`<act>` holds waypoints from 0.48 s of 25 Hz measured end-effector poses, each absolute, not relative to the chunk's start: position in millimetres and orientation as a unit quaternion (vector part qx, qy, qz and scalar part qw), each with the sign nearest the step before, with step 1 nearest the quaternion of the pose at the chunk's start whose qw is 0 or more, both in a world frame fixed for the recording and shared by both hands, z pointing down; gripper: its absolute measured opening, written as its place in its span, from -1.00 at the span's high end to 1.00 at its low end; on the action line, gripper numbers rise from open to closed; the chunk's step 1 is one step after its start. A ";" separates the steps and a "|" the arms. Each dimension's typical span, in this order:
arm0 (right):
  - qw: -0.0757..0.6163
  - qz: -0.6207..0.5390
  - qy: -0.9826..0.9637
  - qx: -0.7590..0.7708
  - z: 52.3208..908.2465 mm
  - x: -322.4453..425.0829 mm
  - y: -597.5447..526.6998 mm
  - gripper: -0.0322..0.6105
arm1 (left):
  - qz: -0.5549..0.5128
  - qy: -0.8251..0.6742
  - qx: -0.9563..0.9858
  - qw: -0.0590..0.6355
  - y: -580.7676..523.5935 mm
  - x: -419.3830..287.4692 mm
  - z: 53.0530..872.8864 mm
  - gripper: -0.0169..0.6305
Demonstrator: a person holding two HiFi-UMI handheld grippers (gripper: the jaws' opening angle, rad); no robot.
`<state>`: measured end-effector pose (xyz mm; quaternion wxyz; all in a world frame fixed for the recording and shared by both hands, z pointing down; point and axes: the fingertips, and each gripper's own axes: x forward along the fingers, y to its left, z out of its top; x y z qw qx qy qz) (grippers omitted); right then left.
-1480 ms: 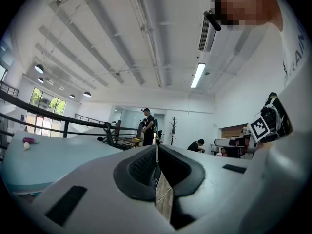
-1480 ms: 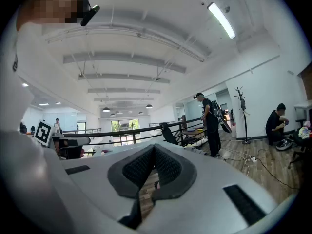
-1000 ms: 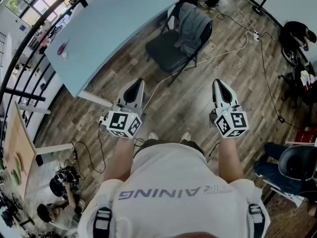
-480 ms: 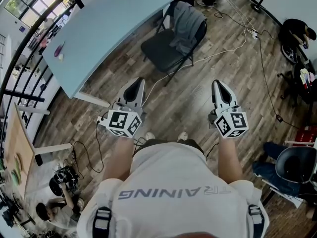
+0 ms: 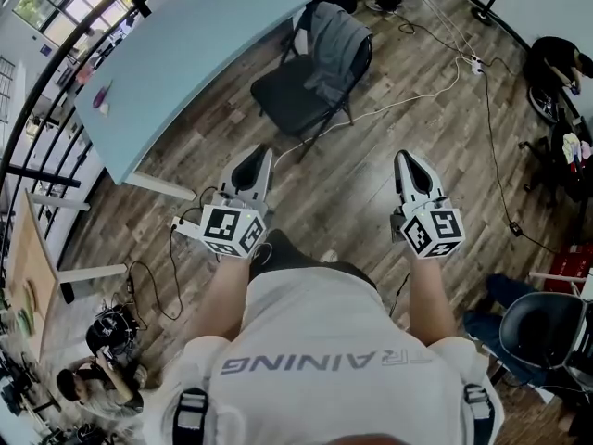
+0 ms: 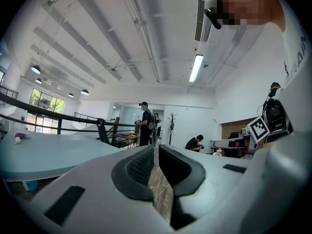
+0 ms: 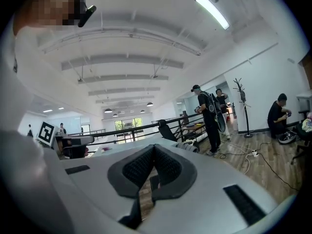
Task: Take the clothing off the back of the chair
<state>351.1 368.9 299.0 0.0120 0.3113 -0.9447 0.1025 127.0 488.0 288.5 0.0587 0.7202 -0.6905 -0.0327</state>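
The person's white shirt (image 5: 324, 341) fills the bottom of the head view and hides most of the legs. Both forearms reach forward, each ending in a marker cube and smooth pale plastic shells. The left gripper (image 5: 258, 155) has its ribbed black rubber pads pressed together at the tips, with nothing between them. The right gripper (image 5: 410, 156) is likewise closed and empty. Both hang over the wood-plank floor (image 5: 361, 184), well apart from the chair (image 5: 295, 100), which is black with a padded seat and thin metal legs. The grey clothing (image 5: 335, 43) drapes limp over its backrest, covering most of it. Beyond, the pale blue table (image 5: 185, 54) is cut off by the frame's top edge.
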 end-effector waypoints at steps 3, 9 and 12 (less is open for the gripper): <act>0.016 0.104 -0.945 0.310 301.0 356.7 353.3 0.85 | -0.035 -0.691 0.719 0.064 471.1 132.2 288.4 0.81; 0.020 0.106 -0.941 0.321 309.0 354.1 314.7 0.85 | -0.039 -0.682 0.727 0.069 425.6 128.3 295.5 0.81; 0.023 0.103 -0.939 0.328 312.9 348.5 294.4 0.85 | -0.040 -0.674 0.734 0.072 400.3 121.7 300.8 0.81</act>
